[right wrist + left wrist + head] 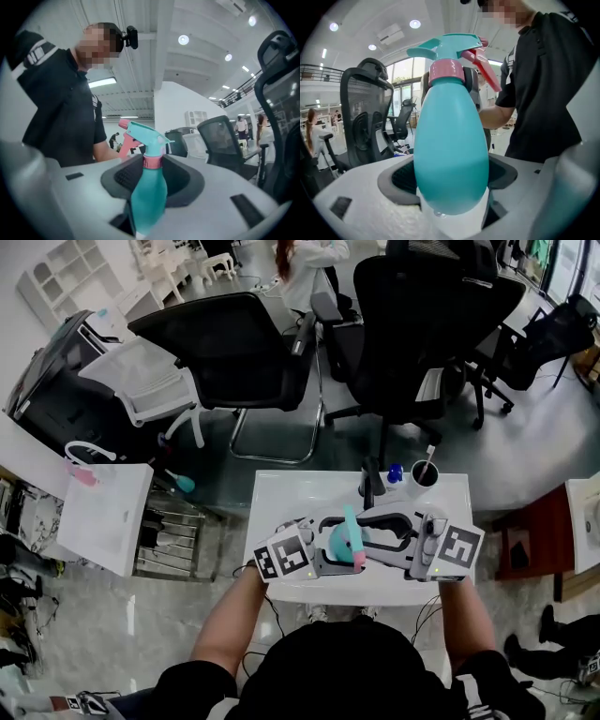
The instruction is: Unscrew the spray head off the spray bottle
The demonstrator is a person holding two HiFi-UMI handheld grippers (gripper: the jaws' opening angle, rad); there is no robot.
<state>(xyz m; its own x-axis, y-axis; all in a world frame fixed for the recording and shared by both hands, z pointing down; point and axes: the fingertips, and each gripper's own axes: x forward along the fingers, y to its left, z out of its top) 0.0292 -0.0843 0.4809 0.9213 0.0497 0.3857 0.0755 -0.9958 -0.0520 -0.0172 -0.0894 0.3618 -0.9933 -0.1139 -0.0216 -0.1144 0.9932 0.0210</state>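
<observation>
Teal plastic, count one: a spray bottle [336,542] [450,154] [149,197], upright between the two grippers over the near part of one white table [281,493].

Parts on it: one teal spray head [450,49] [147,133], seated on the neck. One pink collar [445,72] [152,161] under it. One pink trigger [485,70] [124,140].

Grippers, count two, one marker cube each [286,559] [459,547], pointing in toward each other.
- Left gripper [328,549] [452,206]: jaws spread wide and clamped on the fat lower body of the bottle. In the left gripper view the body fills the gap between the dark pads.
- Right gripper [370,545] [150,206]: jaws set narrower, with the same bottle standing between them. In the right gripper view its side lies against the right-hand jaw, and the collar sits level with the far rim of the pads. The jaws look closed on it.

Far edge of table:
- one black cup [425,472] with a stick in it
- one blue-capped item [395,472] just beside the cup
- one dark upright piece [368,486], too small to identify

Beyond the table: two large black office chairs [234,343] [422,315] and one white mesh chair [141,381].
</observation>
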